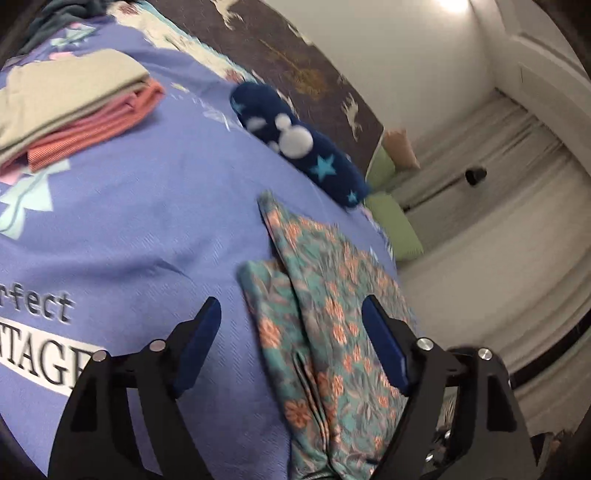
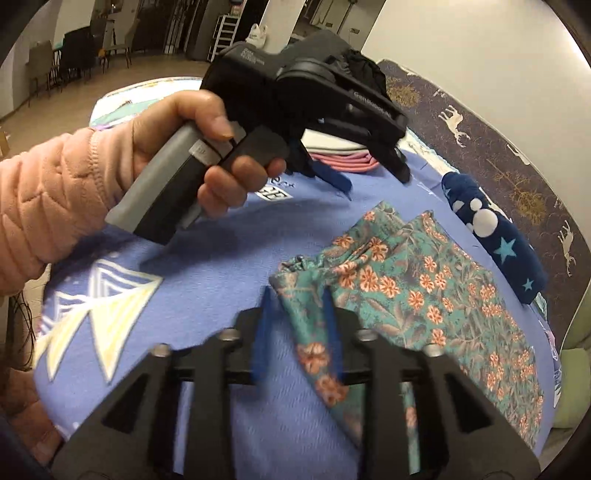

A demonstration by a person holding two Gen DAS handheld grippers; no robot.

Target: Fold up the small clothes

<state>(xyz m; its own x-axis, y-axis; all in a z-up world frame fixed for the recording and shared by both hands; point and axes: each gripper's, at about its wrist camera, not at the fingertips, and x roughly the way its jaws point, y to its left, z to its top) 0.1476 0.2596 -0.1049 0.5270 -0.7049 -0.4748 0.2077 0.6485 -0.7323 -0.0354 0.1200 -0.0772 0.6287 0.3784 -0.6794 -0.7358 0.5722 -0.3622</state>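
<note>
Left gripper [image 1: 291,314]: jaws wide apart, nothing clamped; held by left hand [image 2: 207,147] in a pink sleeve [image 2: 48,199], tilted downward. Right gripper [image 2: 299,314]: jaws partly apart, angled downward.

Bed under a lavender printed cover [image 1: 155,221], laundry spread across it.
The floral teal garment [image 1: 325,295] lies flat at the near right. Just beyond it lies a navy star-print fleece piece [image 1: 295,144]. At the far left sits a stack of 2 folded items, beige on pink [image 1: 74,107]. Dark clothes [image 1: 62,14] are heaped at the far edge.
</note>
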